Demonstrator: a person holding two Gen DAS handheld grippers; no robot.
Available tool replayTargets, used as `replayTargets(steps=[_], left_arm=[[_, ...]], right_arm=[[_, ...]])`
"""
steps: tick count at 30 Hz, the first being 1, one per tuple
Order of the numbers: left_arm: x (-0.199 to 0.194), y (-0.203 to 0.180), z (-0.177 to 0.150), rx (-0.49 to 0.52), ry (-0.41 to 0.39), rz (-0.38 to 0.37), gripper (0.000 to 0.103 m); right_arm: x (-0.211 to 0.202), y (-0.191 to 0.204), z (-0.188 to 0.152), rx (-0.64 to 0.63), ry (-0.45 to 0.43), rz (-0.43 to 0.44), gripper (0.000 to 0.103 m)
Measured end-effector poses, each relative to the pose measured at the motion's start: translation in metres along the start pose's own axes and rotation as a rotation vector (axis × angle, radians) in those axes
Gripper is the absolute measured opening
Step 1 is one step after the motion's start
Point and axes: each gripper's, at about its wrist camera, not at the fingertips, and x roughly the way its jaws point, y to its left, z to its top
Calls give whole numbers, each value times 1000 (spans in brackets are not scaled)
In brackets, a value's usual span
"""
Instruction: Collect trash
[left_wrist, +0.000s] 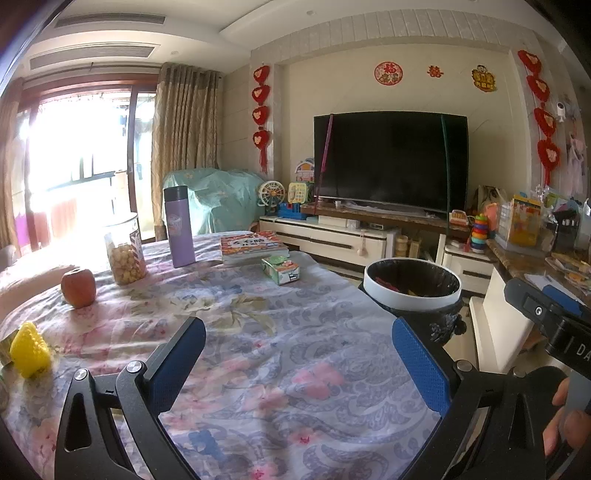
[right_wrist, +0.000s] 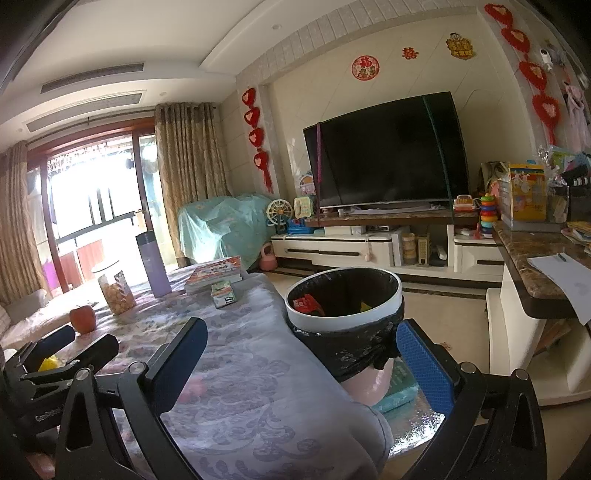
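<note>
My left gripper (left_wrist: 301, 363) is open and empty, low over the floral tablecloth (left_wrist: 295, 295). A yellow ridged object (left_wrist: 29, 349) lies just left of its left finger. A small green carton (left_wrist: 280, 269) sits further back on the table, in front of the books. The white-rimmed trash bin (left_wrist: 412, 284) with a black liner stands off the table's right edge. My right gripper (right_wrist: 301, 363) is open and empty too, above the table's corner, and the bin (right_wrist: 343, 295) is just ahead of it. Red and yellow wrappers (right_wrist: 306, 304) lie inside the bin.
On the table stand an apple (left_wrist: 78, 288), a popcorn jar (left_wrist: 125, 254), a purple flask (left_wrist: 179, 227) and a stack of books (left_wrist: 255, 245). A TV cabinet (right_wrist: 332, 251) and a marble counter (right_wrist: 532, 258) bound the floor behind and right of the bin. A hand (left_wrist: 565, 410) shows at the right edge.
</note>
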Motion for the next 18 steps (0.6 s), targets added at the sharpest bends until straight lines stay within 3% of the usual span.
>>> replayTargets(steps=[18], left_arm=[[14,13,4,-36,40,14,102]], right_arm=[[16,15,-1,13,44,26,103]])
